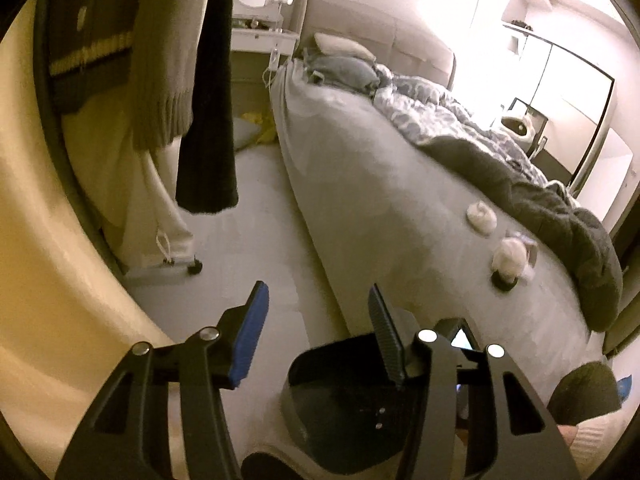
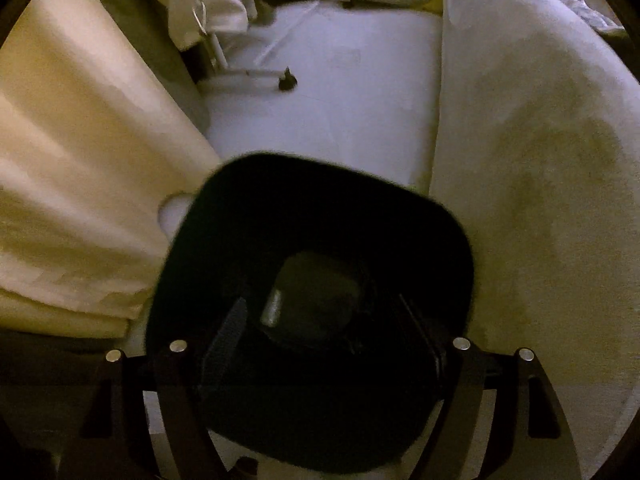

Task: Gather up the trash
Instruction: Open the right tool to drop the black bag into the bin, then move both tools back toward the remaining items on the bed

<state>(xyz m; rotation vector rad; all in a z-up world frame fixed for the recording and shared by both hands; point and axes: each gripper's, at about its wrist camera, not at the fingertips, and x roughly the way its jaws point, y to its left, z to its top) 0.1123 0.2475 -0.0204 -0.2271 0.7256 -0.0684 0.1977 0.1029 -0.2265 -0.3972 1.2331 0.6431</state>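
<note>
In the left wrist view, clothes [image 1: 160,60] hang at upper left: a dark knit with a pale stripe, a beige fringed piece and a black garment, above a pale floor [image 1: 256,240]. At lower centre the left gripper [image 1: 316,312] shows its blue-padded finger and its ribbed dark one standing apart with nothing between them. Just below and to the right sits a dark trash bin [image 1: 320,396], its mouth open toward the camera. Right of centre a grey bed [image 1: 360,200] runs up the frame; near its lower right edge lie two crumpled white tissues [image 1: 482,216] and [image 1: 510,256], well apart from the gripper, with a rumpled blanket [image 1: 520,168] beyond.

In the right wrist view, a cream curtain [image 2: 80,184] fills the left. At lower centre the right gripper [image 2: 324,312] points down into the black trash bin [image 2: 280,200], jaws spread, nothing pinched; a small silvery object [image 2: 274,312] lies on the bin's bottom between the fingers. The bed's side [image 2: 540,160] fills the right.

No writing or brand mark is legible in either view.
</note>
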